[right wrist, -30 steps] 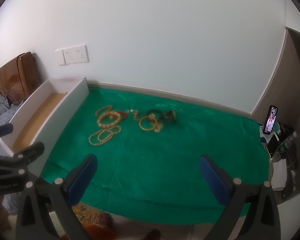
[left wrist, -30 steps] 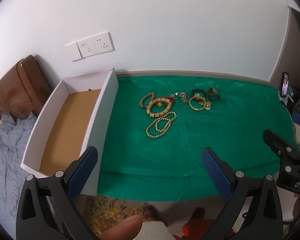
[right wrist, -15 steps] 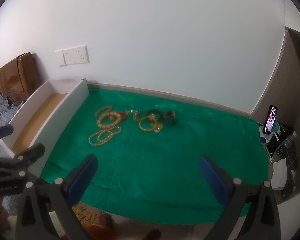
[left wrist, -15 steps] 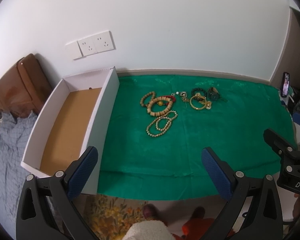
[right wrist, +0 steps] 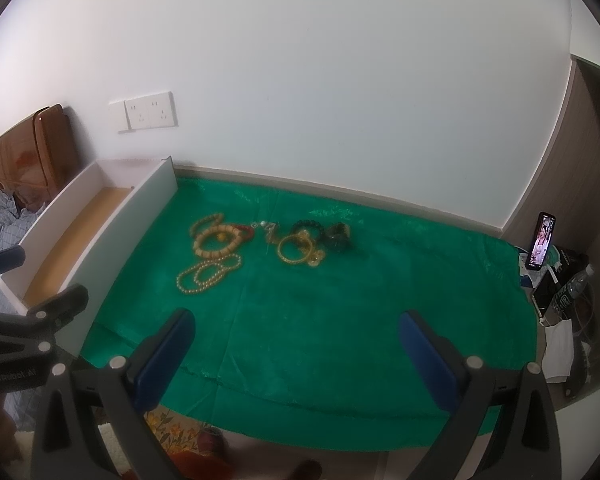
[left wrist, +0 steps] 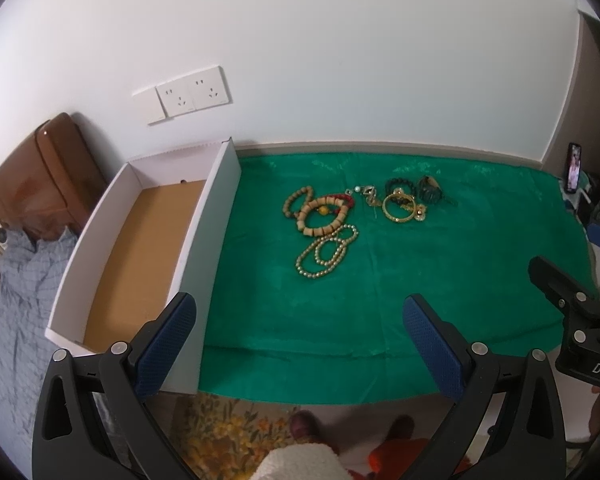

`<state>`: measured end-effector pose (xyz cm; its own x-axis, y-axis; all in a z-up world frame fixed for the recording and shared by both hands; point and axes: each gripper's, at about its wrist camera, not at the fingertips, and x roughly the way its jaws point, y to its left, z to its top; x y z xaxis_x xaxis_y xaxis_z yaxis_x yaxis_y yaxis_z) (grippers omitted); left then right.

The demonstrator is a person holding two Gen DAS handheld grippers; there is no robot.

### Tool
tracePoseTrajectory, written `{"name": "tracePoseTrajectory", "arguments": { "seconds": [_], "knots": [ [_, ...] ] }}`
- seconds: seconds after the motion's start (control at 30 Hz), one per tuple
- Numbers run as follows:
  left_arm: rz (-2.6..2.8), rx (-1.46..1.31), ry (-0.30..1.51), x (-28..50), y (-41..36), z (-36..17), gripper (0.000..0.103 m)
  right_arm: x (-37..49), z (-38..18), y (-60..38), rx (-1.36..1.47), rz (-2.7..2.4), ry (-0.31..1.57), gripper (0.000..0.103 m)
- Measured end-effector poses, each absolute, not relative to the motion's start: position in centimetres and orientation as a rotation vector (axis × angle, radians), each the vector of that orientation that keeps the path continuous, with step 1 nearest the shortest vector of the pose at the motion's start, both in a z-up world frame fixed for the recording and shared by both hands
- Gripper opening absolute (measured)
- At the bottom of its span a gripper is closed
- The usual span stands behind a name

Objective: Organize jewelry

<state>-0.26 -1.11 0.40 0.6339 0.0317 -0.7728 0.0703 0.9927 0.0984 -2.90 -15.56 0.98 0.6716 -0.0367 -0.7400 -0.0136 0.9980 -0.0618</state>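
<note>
Jewelry lies in a loose cluster on the green cloth (left wrist: 340, 300) near the back wall: a pearl necklace (left wrist: 326, 254) (right wrist: 208, 272), wooden bead bracelets (left wrist: 320, 212) (right wrist: 216, 238), a gold bangle (left wrist: 399, 208) (right wrist: 296, 250) and dark bead bracelets (left wrist: 428, 194) (right wrist: 336, 236). A white open box with a brown floor (left wrist: 140, 240) (right wrist: 72, 236) stands at the cloth's left edge. My left gripper (left wrist: 300, 344) is open and empty above the cloth's front edge. My right gripper (right wrist: 296, 348) is open and empty, further right.
A brown headboard (left wrist: 44, 168) and grey bedding (left wrist: 16, 280) lie left of the box. A phone (right wrist: 542, 240) stands beyond the cloth's right end, with a bottle (right wrist: 572, 288) and clutter. Wall sockets (left wrist: 188, 94) sit above the box. Flowered floor covering (left wrist: 228, 432) shows below the front edge.
Both grippers stay open and nearly still. The left view has drifted very slightly; a fingertip at its bottom edge has gone from view.
</note>
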Motion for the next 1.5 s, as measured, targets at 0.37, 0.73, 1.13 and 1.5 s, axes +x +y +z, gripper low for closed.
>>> {"name": "tracePoseTrajectory", "arguments": {
  "seconds": [0.37,0.73,1.13,1.5],
  "knots": [
    [-0.023,0.129,0.877,-0.32,-1.31,0.55,0.103,-2.97,1.12,-15.48,-0.072,-0.019,0.821,0.103],
    [-0.022,0.132,0.862,-0.40,-1.34,0.92,0.103,-3.12,1.32,-15.44,-0.075,-0.019,0.810,0.103],
    [-0.022,0.130,0.857,-0.21,-1.45,1.03,0.103,-2.81,1.24,-15.59,-0.079,-0.025,0.812,0.103],
    [-0.026,0.124,0.840,0.46,-1.30,1.38,0.103,-2.32,1.33,-15.62,-0.078,-0.030,0.802,0.103]
  ]
}}
